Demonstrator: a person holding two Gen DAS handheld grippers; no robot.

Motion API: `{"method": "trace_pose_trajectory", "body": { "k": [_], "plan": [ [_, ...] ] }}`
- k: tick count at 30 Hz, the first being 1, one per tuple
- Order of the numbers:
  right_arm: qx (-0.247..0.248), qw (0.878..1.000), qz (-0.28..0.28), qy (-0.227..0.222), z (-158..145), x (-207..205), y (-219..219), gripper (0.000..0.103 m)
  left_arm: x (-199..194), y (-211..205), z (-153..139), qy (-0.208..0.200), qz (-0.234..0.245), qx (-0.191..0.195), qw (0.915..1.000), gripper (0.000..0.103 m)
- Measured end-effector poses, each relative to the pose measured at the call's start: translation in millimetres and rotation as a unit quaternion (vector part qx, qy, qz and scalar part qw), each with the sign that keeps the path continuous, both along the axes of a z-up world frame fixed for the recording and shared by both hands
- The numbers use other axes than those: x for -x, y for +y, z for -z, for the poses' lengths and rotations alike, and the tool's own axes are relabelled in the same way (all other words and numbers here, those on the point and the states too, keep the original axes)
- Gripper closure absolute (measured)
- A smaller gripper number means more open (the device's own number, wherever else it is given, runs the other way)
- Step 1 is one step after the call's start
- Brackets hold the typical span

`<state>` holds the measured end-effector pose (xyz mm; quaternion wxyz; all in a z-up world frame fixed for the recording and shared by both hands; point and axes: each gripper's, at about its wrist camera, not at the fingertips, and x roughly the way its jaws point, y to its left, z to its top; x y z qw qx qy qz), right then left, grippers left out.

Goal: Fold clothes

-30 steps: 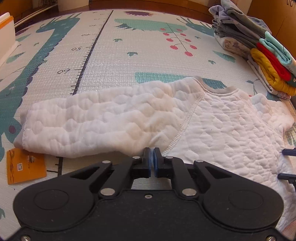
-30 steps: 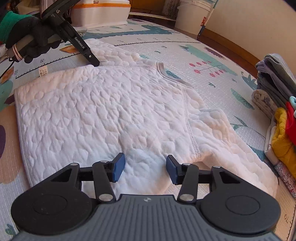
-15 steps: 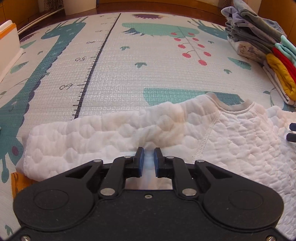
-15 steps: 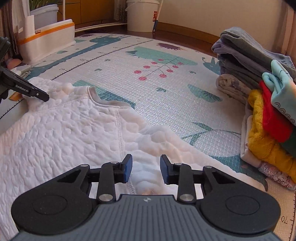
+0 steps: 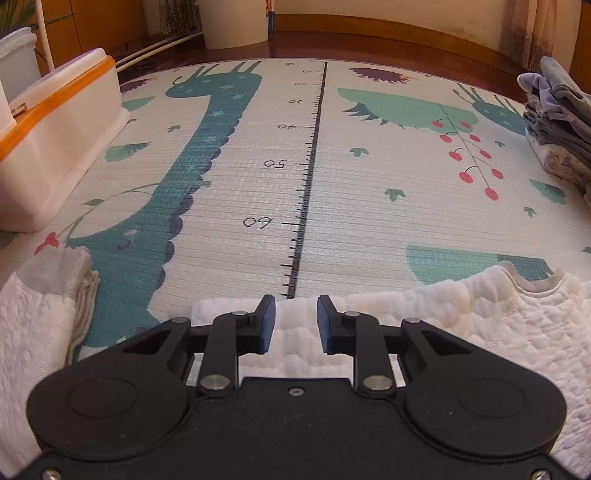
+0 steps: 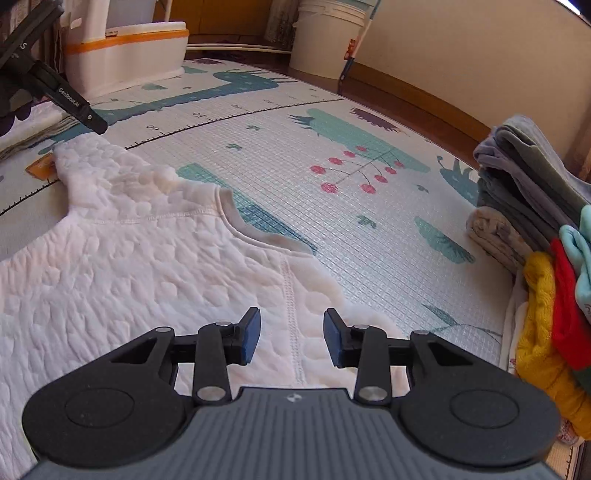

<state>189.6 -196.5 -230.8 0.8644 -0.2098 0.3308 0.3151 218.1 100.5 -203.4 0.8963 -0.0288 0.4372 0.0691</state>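
A white quilted sweater (image 6: 147, 266) lies spread on the play mat, grey-trimmed neckline (image 6: 258, 236) toward the far side. My right gripper (image 6: 291, 328) hovers open over the right shoulder seam, nothing between its fingers. My left gripper (image 5: 295, 319) is open too, its blue pads on either side of the sweater's (image 5: 461, 325) bunched left sleeve edge without pinching it. In the right wrist view the left gripper (image 6: 90, 122) shows at top left, above the sleeve's end. A grey-cuffed quilted piece (image 5: 55, 273) lies at the left edge of the left wrist view.
A stack of folded clothes (image 6: 535, 206) stands on the mat's right side, with yellow and red items in front. A white box with an orange band (image 5: 55, 140) sits at the left. A white bucket (image 6: 332, 33) stands by the far wall. An orange card (image 6: 38, 170) pokes out beside the sleeve.
My left gripper went from shut on the sleeve edge to wide open, and its view tilted up. The right gripper swung toward the right shoulder, narrowed, then opened wider.
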Motion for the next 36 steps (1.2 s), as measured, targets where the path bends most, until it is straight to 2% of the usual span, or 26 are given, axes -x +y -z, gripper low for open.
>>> {"method": "trace_pose_trajectory", "body": {
  "k": [5, 8, 10, 12, 15, 19, 21, 24, 25, 26, 27, 29, 30, 31, 33, 36],
  "plan": [
    [0.013, 0.994, -0.1, -0.041, -7.2, -1.2, 69.1, 0.068, 14.1, 6.4, 13.5, 0.014, -0.023, -0.017, 0.9995, 0.081],
    [0.037, 0.991, -0.125, -0.038, 4.8, -12.9, 103.7, 0.068, 22.6, 10.3, 21.6, 0.022, -0.037, -0.026, 0.9987, 0.081],
    [0.022, 0.996, -0.089, 0.017, 14.5, -32.6, 108.5, 0.068, 28.2, 12.8, 27.0, 0.027, -0.046, -0.033, 0.998, 0.081],
    [-0.026, 0.996, -0.044, 0.07, 16.6, -54.6, 100.6, 0.068, 33.9, 15.4, 32.4, 0.033, -0.055, -0.04, 0.9972, 0.08],
    [-0.052, 0.994, -0.001, 0.098, 18.7, -76.7, 94.3, 0.068, 42.3, 19.2, 40.5, 0.041, -0.068, -0.05, 0.9956, 0.081],
    [-0.06, 0.992, 0.018, 0.113, 19.5, -83.3, 92.8, 0.071, 40.2, 20.7, 41.9, 0.05, -0.091, -0.051, 0.9932, 0.079],
    [-0.063, 0.99, 0.027, 0.119, 19.8, -85.9, 92.3, 0.07, 40.2, 29.0, 41.9, 0.052, -0.094, -0.044, 0.9932, 0.067],
    [-0.068, 0.989, 0.039, 0.129, 20.3, -89.8, 91.5, 0.071, 42.6, 37.3, 42.2, 0.05, -0.09, -0.036, 0.994, 0.062],
    [-0.069, 0.988, 0.044, 0.133, 20.5, -91.1, 91.2, 0.072, 43.3, 33.8, 43.2, 0.049, -0.087, -0.048, 0.9938, 0.061],
    [-0.071, 0.987, 0.048, 0.136, 20.6, -92.4, 91.0, 0.072, 44.7, 31.5, 45.1, 0.046, -0.089, -0.06, 0.9931, 0.053],
    [-0.072, 0.986, 0.052, 0.139, 20.8, -93.7, 90.7, 0.072, 47.0, 33.9, 47.8, 0.045, -0.103, -0.068, 0.9914, 0.029],
    [-0.108, 0.983, 0.059, 0.136, 12.3, -85.8, 77.8, 0.072, 50.3, 58.7, 51.8, 0.054, -0.157, -0.008, 0.9861, 0.007],
    [-0.129, 0.981, 0.063, 0.133, 7.3, -81.1, 70.4, 0.071, 51.6, 70.4, 53.4, 0.059, -0.18, 0.019, 0.9817, 0.003],
    [-0.15, 0.978, 0.066, 0.131, 2.4, -76.4, 63.1, 0.071, 48.5, 72.3, 50.5, 0.069, -0.165, 0.017, 0.9838, 0.004],
    [-0.179, 0.973, 0.077, 0.122, -6.3, -64.2, 45.1, 0.07, 47.6, 61.9, 38.3, 0.063, -0.098, -0.006, 0.9932, 0.029],
    [-0.188, 0.971, 0.116, 0.094, -15.3, -32.5, -4.3, 0.07, 55.2, 42.3, 21.5, 0.024, -0.066, -0.048, 0.9964, 0.033]
  ]
}}
